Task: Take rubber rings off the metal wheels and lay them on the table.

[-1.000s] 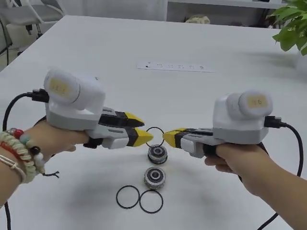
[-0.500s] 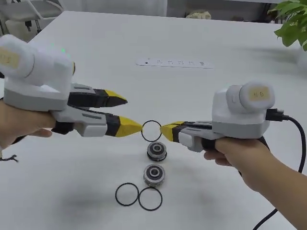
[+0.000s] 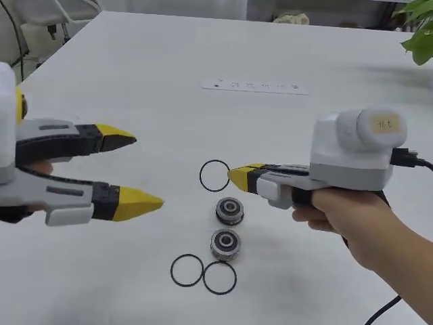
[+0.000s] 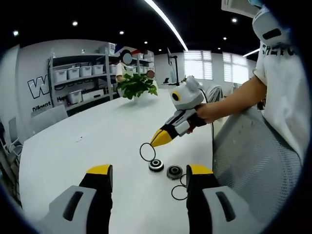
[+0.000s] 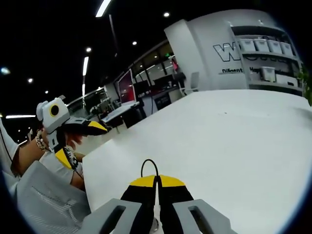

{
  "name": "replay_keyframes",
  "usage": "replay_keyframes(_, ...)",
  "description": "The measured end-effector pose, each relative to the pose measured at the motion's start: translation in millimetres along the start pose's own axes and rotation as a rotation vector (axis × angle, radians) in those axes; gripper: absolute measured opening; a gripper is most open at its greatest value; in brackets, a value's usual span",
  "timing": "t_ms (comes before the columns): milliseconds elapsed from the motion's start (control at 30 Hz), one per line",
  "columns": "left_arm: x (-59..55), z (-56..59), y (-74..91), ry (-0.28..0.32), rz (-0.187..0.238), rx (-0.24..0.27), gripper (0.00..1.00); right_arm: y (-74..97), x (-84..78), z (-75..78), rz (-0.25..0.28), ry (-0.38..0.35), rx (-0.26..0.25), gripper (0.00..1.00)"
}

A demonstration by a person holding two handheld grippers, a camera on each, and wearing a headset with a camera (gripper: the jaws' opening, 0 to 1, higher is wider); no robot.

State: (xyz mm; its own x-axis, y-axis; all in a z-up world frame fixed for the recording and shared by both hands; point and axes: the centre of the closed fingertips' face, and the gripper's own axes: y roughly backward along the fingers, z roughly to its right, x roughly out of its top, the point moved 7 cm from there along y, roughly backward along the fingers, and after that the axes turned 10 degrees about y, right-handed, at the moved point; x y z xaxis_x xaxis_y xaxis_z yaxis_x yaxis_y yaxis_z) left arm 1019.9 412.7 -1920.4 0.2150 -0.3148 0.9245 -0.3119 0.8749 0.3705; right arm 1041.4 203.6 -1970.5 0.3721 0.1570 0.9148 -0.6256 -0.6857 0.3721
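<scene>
My right gripper [image 3: 233,177] is shut on the edge of a thin black rubber ring [image 3: 214,175], which sticks out from its yellow tips beyond the wheels. In the right gripper view the ring [image 5: 149,167] arcs over the closed tips [image 5: 156,182]. Two metal wheels [image 3: 230,210] [image 3: 224,244] lie flat on the white table, one behind the other. Two loose rings [image 3: 187,270] [image 3: 220,277] lie side by side in front of them. My left gripper [image 3: 145,170] hangs open at the left, well apart from the ring. The left gripper view has the wheels [image 4: 156,165] [image 4: 174,171] past its spread tips [image 4: 149,171].
A white power strip [image 3: 256,86] lies farther back on the table [image 3: 155,68]. Plant leaves [image 3: 423,34] reach in at the far right corner. A black cable [image 3: 413,161] trails from the right gripper. Shelves and chairs stand beyond the table.
My left gripper has opened and drawn back to the left, away from the ring. The ring stays in the right gripper, which has hardly moved.
</scene>
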Motion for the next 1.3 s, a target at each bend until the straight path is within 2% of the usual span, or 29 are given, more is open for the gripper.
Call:
replay_keyframes(100,-10.1,4.8,6.9,0.023,0.008,0.015,0.61,-0.3,0.6,-1.5,0.003,-0.002,0.005,0.00)
replay_keyframes(200,-25.2,8.6,11.9,0.030,-0.025,0.052,0.66,-0.7,1.2,-4.4,0.006,-0.009,0.022,0.00)
replay_keyframes(267,-33.5,12.9,14.4,0.045,-0.036,0.050,0.68,-0.9,2.8,-7.5,0.011,-0.009,0.029,0.00)
replay_keyframes(367,-42.7,18.0,15.8,0.086,-0.035,0.060,0.69,-1.4,3.7,-10.1,0.014,-0.006,0.038,0.00)
replay_keyframes(567,-58.8,25.6,18.0,0.125,-0.049,0.080,0.71,-3.9,3.1,-16.1,0.013,-0.012,0.065,0.00)
replay_keyframes(767,-65.8,32.6,15.5,0.154,-0.046,0.083,0.73,-9.3,-2.4,-25.1,0.002,-0.053,0.098,0.00)
replay_keyframes(900,-71.1,37.4,11.6,0.160,-0.067,0.086,0.74,-14.9,-9.6,-32.7,-0.016,-0.095,0.126,0.00)
replay_keyframes(1033,-70.5,36.2,13.3,0.177,-0.060,0.093,0.73,-19.1,-15.8,-41.5,-0.031,-0.112,0.151,0.00)
replay_keyframes(1133,-71.3,36.1,14.0,0.174,-0.071,0.098,0.73,-23.6,-25.6,-49.7,-0.063,-0.130,0.186,0.00)
replay_keyframes(1300,-71.0,35.4,14.2,0.187,-0.060,0.103,0.73,-27.3,-33.0,-55.0,-0.088,-0.090,0.189,0.00)
